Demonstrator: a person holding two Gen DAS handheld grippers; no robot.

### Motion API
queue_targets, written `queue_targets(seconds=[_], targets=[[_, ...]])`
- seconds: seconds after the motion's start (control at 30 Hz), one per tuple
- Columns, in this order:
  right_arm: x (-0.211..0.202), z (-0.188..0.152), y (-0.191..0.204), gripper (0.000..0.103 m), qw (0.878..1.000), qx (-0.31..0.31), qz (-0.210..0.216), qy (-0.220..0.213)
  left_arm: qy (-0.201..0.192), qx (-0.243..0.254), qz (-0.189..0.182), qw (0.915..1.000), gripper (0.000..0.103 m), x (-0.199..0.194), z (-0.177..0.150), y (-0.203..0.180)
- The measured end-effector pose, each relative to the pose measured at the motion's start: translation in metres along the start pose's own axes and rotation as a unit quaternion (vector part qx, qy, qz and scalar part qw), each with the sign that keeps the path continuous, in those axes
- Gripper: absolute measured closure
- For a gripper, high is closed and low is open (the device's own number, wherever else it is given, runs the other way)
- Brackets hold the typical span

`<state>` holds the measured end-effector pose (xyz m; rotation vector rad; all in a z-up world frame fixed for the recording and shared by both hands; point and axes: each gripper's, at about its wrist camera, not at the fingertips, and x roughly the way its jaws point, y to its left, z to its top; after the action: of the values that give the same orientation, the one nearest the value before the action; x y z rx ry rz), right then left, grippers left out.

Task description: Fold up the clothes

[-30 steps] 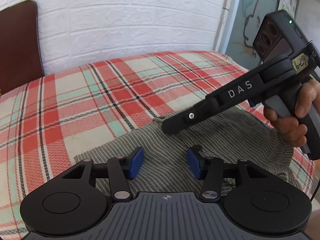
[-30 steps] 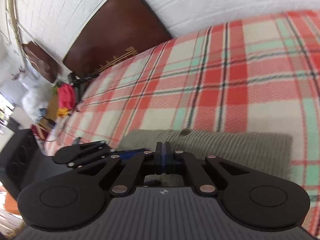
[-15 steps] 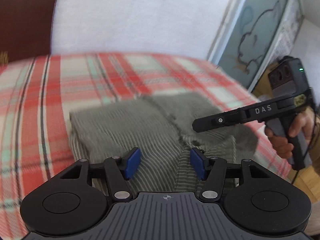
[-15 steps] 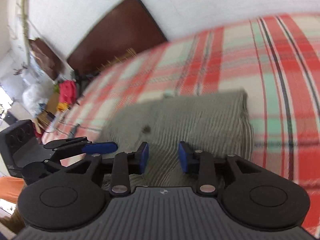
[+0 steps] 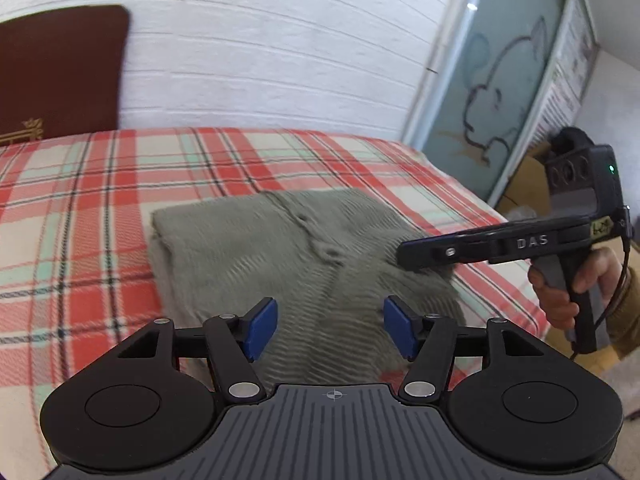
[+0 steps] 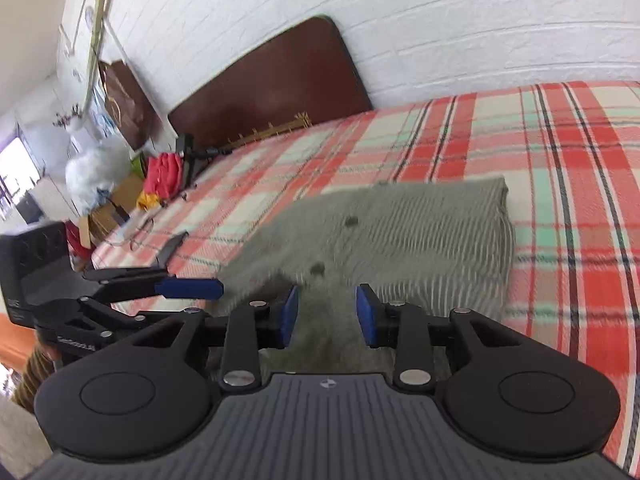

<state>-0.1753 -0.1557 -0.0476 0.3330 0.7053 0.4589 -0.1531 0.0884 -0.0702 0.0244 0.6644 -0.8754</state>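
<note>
A grey-green striped garment (image 5: 256, 248) lies folded in a rough rectangle on the plaid bed cover (image 5: 80, 208). My left gripper (image 5: 331, 330) hovers over its near edge; the jaws are opening and nothing is between the blue pads (image 5: 262, 328). My right gripper (image 5: 408, 256) reaches in from the right, a hand (image 5: 556, 296) on its grip, tip over the garment's right edge. In the right wrist view the right gripper (image 6: 328, 316) is open and empty above the garment (image 6: 420, 228). The left gripper (image 6: 196, 266) shows at the left, off the cloth.
A white brick wall (image 5: 280, 60) and a brown headboard (image 6: 272, 84) back the bed. A glass door with a cartoon drawing (image 5: 492, 100) stands at the right. Red cloth (image 6: 164, 172), boxes and a dark stand crowd the floor beyond the bed's far side.
The right gripper went from shut to open. Both grippers drew back from the garment, which now lies folded and free. The left jaws stand wider.
</note>
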Motion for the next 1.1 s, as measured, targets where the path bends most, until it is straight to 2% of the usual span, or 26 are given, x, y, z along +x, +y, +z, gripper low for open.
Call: queue_targets(seconds=[0.13, 0.3, 0.37, 0.43, 0.53, 0.6, 0.67, 0.77, 0.93, 1.1], targets=[[0.007, -0.022, -0.004, 0.069, 0.999, -0.017, -0.039, 0.018, 0.039, 0.012, 0.028, 0.9988, 0.028, 0.028, -0.017, -0.002], [0.011, -0.035, -0.006, 0.072, 0.998, -0.03, -0.046, 0.014, 0.032, -0.008, 0.024, 0.9992, 0.027, 0.03, -0.024, 0.005], [0.005, -0.031, -0.004, 0.071, 0.999, -0.024, -0.046, 0.01, 0.023, -0.032, 0.026, 0.9989, 0.028, 0.022, -0.017, 0.007], [-0.006, -0.028, -0.002, 0.067, 0.999, -0.014, -0.038, 0.0, -0.009, -0.06, 0.028, 0.9978, 0.027, 0.009, -0.008, 0.008], [-0.017, -0.023, 0.001, 0.067, 0.999, -0.008, -0.035, -0.021, -0.039, -0.094, 0.075, 0.992, 0.022, 0.005, 0.01, 0.01], [-0.018, -0.02, 0.0, 0.064, 0.999, 0.0, -0.037, -0.03, -0.022, -0.106, 0.128, 0.9858, 0.022, 0.021, 0.022, 0.014], [-0.016, -0.016, -0.003, 0.061, 0.999, 0.009, -0.04, -0.034, 0.01, -0.108, 0.166, 0.9801, 0.022, 0.043, 0.027, 0.018], [-0.007, -0.017, -0.009, 0.061, 0.999, 0.025, -0.043, -0.018, 0.041, -0.104, 0.185, 0.9763, 0.022, 0.07, 0.027, 0.021], [0.012, -0.024, -0.02, 0.061, 0.998, 0.044, -0.044, 0.014, 0.043, -0.1, 0.193, 0.9751, 0.019, 0.078, 0.02, 0.022], [0.015, -0.028, -0.024, 0.061, 0.998, 0.05, -0.036, 0.014, 0.039, -0.098, 0.193, 0.9755, 0.019, 0.08, 0.016, 0.022]])
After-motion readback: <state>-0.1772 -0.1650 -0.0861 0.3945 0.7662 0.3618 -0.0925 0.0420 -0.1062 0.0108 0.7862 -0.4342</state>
